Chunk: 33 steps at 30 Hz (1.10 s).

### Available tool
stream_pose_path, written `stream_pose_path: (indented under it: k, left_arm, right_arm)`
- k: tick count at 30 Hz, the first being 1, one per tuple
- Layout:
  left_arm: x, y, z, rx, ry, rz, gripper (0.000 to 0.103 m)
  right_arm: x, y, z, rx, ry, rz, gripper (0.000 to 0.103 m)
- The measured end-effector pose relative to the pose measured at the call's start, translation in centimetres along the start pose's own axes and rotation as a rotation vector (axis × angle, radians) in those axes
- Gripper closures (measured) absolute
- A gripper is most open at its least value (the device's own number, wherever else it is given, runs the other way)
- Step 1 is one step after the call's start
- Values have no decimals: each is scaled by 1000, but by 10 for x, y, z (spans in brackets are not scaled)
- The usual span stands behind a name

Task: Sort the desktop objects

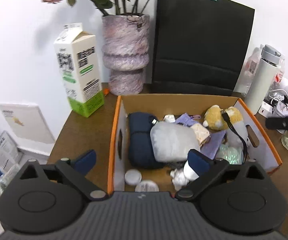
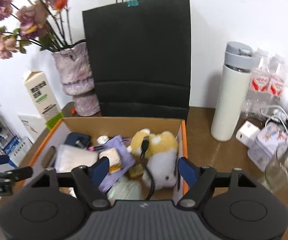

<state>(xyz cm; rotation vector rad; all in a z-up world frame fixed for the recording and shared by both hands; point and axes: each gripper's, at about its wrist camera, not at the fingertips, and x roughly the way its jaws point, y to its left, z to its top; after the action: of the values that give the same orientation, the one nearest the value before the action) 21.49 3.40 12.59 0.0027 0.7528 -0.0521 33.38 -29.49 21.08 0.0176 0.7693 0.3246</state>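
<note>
An orange-edged cardboard box (image 1: 114,124) (image 2: 184,138) sits on the brown desk, full of things: a navy pouch (image 1: 139,138), a grey-white soft pack (image 1: 172,140), a yellow and white plush toy (image 1: 224,118) (image 2: 160,146), a black USB cable (image 1: 234,132) (image 2: 145,146), a purple cloth (image 2: 122,150) and two small round tins (image 1: 133,177). My left gripper (image 1: 142,160) is open and empty above the box's near left corner. My right gripper (image 2: 144,169) is open and empty above the box's near right part, over the plush toy.
Behind the box stand a milk carton (image 1: 80,76) (image 2: 41,98), a purple vase (image 1: 126,54) (image 2: 78,80) with dried flowers and a black paper bag (image 1: 200,46) (image 2: 138,56). At right stand a white thermos (image 2: 230,94) (image 1: 264,78), water bottles (image 2: 268,82), chargers and cables (image 2: 264,138) and a glass jar (image 2: 286,166).
</note>
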Motion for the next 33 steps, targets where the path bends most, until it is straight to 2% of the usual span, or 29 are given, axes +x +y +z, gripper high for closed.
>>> stream_pose_path:
  k: [2, 5, 7, 11, 19, 26, 30, 33]
  left_arm:
    - [-9, -5, -16, 2, -15, 6, 0]
    - [-20, -23, -49, 70, -46, 39, 0]
    - [-26, -31, -71, 91, -55, 33, 0]
    - [-39, -37, -119, 42, -34, -23, 0]
    - [-76, -44, -209, 43, -84, -17, 0]
    - [-95, -42, -256, 22, -86, 20, 0]
    - [-98, -39, -258, 14, -96, 15, 0]
    - [-93, -36, -257, 8, -71, 17, 0]
  right_arm:
    - [-13, 9, -19, -12, -29, -11, 24]
    - [-27, 24, -53, -65, -79, -49, 20]
    - [-33, 31, -80, -83, -102, -44, 20]
    - [-41, 39, -138, -94, -113, -49, 20]
    - [-68, 45, -230, -88, -121, -69, 17]
    - [-89, 58, -276, -91, -114, -130, 13]
    - [-92, 62, -284, -86, -97, -84, 12]
    - [-89, 61, -283, -76, -83, -117, 11]
